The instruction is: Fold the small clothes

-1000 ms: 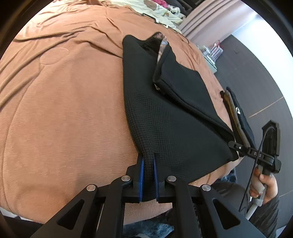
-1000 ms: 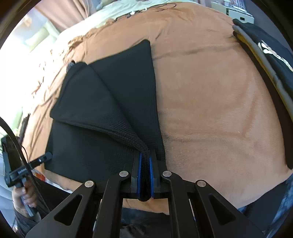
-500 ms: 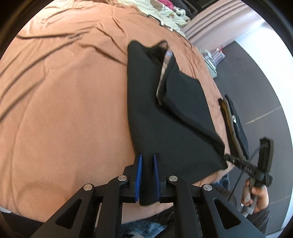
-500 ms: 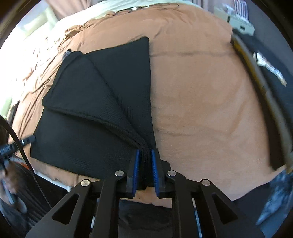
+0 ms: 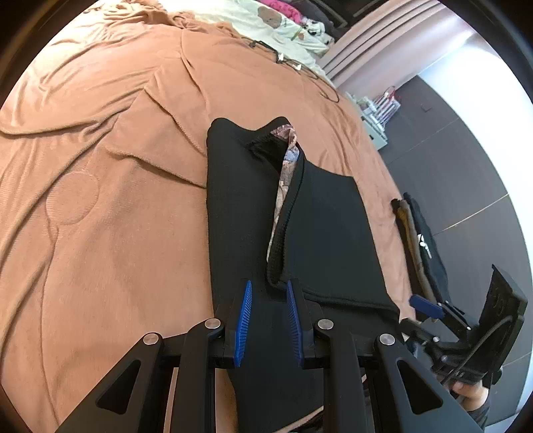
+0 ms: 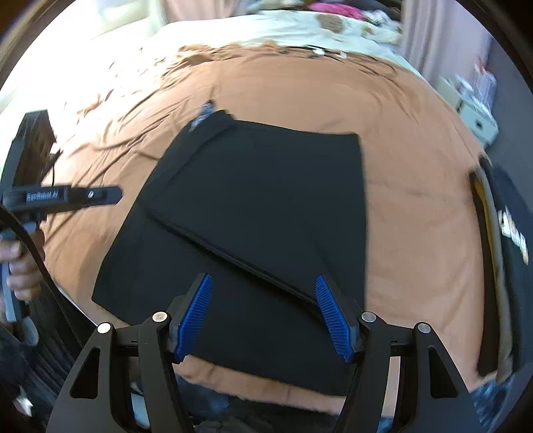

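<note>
A black knit garment [image 5: 240,213] lies flat on the brown bedspread [image 5: 110,206], one half folded over the other, with a patterned lining [image 5: 286,176] showing along the fold. My left gripper [image 5: 266,291] hovers open over its near hem, nothing between the blue pads. In the right wrist view the same black garment [image 6: 266,206] is spread out, and my right gripper [image 6: 263,283] stands wide open just above its near edge. The other gripper [image 6: 66,196] and a hand [image 6: 16,266] show at the left.
A folded stack of dark clothes [image 5: 419,239] lies at the right edge of the bed, also seen as a dark clothes stack [image 6: 509,233] in the right wrist view. Cream bedding [image 5: 276,26] with cables lies at the far end. Dark floor [image 5: 459,160] runs along the right.
Both grippers were shut on the garment's near edge; both have now opened and let it go. The garment has dropped flat on the bed and both grippers have drawn back slightly.
</note>
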`<state>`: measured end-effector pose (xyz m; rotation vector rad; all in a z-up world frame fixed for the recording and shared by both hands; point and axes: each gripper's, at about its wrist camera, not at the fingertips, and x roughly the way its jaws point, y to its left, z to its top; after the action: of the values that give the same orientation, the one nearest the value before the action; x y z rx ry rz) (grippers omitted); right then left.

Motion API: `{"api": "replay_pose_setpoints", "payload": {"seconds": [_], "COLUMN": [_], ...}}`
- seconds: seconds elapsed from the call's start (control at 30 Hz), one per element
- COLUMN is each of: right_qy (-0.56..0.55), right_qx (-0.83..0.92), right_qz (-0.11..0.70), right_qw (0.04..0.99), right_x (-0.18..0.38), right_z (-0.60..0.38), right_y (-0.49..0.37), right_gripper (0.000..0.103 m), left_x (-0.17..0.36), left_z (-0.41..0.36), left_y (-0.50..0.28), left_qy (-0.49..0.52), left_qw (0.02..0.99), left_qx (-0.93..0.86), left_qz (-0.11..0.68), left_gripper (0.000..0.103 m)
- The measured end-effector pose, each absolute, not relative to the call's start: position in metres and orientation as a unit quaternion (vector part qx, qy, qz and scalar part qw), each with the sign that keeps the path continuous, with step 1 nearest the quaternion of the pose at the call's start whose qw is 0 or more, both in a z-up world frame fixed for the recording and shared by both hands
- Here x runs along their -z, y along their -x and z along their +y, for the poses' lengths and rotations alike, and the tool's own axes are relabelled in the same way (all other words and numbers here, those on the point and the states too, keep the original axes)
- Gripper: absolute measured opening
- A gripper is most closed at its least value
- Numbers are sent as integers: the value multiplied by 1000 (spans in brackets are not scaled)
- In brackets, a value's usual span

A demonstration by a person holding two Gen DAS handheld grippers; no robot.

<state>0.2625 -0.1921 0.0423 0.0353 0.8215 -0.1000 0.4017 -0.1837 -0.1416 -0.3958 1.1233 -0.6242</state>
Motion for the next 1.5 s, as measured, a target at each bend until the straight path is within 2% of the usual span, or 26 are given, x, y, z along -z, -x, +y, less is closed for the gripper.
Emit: {"api": "replay_pose_setpoints", "payload": {"seconds": [0.57,0.73,0.77,0.83,0.9,0.97,1.0,1.5], "right_qy": [92,99,105,112,111,104,101,43], "right_qx": [1,1,2,3,5,7,6,47], "right_qz": [424,434,432,427,425,422,421,364], "right_qw": [901,896,896,897,898,900,901,929], "right_x": [-9,3,5,6,5,1,0,-41], "right_z": [-135,-132,-132,-130,-130,-133,-134,-205], "right_y": [-367,-386,-390,-397,-400,-403,-403,-396], "right_gripper": [63,58,56,46,26,12,8,5], "left_x": [173,174,172,168,165,163,162,161], "left_z": [-170,-161,-160,-156,-154,-152,-152,-167], "left_y": [-432,-437,-437,-436,-436,-434,-433,-434], "left_qy": [239,251,250,244,247,247,243,222], "left_qw": [742,738,740,747,747,748,751,767], "left_qx": [298,296,295,293,296,299,297,292], "left_qz": [551,552,550,544,541,538,537,527], "left_gripper": [22,22,22,22,22,22,22,22]}}
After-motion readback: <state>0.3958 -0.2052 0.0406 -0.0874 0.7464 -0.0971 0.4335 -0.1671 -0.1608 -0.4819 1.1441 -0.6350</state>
